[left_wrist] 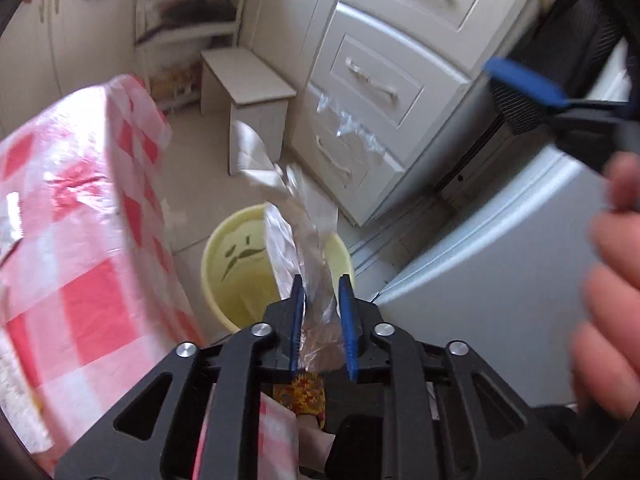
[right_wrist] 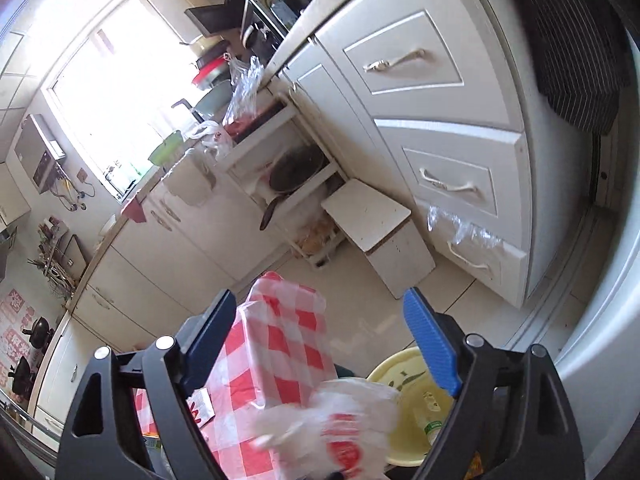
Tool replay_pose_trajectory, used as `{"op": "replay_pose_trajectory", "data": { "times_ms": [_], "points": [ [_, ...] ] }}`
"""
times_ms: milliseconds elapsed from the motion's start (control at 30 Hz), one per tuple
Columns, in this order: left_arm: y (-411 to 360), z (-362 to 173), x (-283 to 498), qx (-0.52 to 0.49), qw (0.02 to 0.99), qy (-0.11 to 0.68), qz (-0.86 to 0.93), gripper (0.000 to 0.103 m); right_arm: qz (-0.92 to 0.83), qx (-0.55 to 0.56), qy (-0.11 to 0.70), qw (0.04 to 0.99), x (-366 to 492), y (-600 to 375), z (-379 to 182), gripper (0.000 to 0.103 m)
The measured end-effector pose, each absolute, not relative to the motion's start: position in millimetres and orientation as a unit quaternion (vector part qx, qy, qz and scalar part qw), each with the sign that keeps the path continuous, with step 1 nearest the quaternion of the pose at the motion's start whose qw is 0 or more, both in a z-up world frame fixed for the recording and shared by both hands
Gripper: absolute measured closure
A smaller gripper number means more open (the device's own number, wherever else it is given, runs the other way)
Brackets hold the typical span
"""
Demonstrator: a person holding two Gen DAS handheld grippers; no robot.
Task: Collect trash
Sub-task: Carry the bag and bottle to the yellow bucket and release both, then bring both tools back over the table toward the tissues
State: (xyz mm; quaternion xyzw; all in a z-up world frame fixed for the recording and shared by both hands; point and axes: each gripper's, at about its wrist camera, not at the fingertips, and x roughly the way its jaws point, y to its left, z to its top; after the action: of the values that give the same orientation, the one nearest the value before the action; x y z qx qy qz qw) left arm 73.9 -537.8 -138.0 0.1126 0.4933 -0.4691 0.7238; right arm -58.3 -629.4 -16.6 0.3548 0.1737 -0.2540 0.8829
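In the left wrist view, my left gripper (left_wrist: 321, 282) points down over a yellow bin (left_wrist: 236, 264) on the floor. A crinkled clear and silver wrapper (left_wrist: 292, 216) lies between its blue fingers and reaches out above the bin's mouth. The jaws stand slightly apart and the film looks loose between them. In the right wrist view, my right gripper (right_wrist: 320, 340) stands wide open. A blurred white plastic bag with red print (right_wrist: 344, 420) is below it, at the rim of the bin (right_wrist: 400, 364). One finger (left_wrist: 524, 82) of the right gripper and a hand (left_wrist: 612, 280) show at the right.
A table with a red and white checked cloth (left_wrist: 80, 240) stands close to the left of the bin. A white drawer unit (left_wrist: 380, 80) has a clear bag (left_wrist: 348, 124) on its handle. A small white stool (left_wrist: 248, 84) is behind, and a white appliance (left_wrist: 480, 260) stands at the right.
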Motion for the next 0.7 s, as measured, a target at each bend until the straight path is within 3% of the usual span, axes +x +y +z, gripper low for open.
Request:
{"op": "replay_pose_trajectory", "data": {
  "times_ms": [167,367,533,700],
  "points": [
    [-531.9,-145.9,84.9,0.091,0.724,0.512,-0.453,0.048,-0.250,0.360,0.175,0.882,-57.6,-631.3,-12.0,0.021],
    [-460.1,-101.6,75.5,0.067,0.769,0.461,-0.438,0.027,-0.235,0.353,0.189,0.886,-44.5,-619.4,-11.0,0.019],
    [-359.1,-67.4,53.4,0.043,0.819,0.418,-0.391,0.017,-0.208,0.328,0.217,0.896,-21.2,-593.6,-13.6,0.018],
    [-269.3,-53.3,35.0,0.032,0.850,0.407,-0.334,0.014,-0.169,0.284,0.261,0.907,8.6,-548.7,-20.4,0.016]
  ]
}}
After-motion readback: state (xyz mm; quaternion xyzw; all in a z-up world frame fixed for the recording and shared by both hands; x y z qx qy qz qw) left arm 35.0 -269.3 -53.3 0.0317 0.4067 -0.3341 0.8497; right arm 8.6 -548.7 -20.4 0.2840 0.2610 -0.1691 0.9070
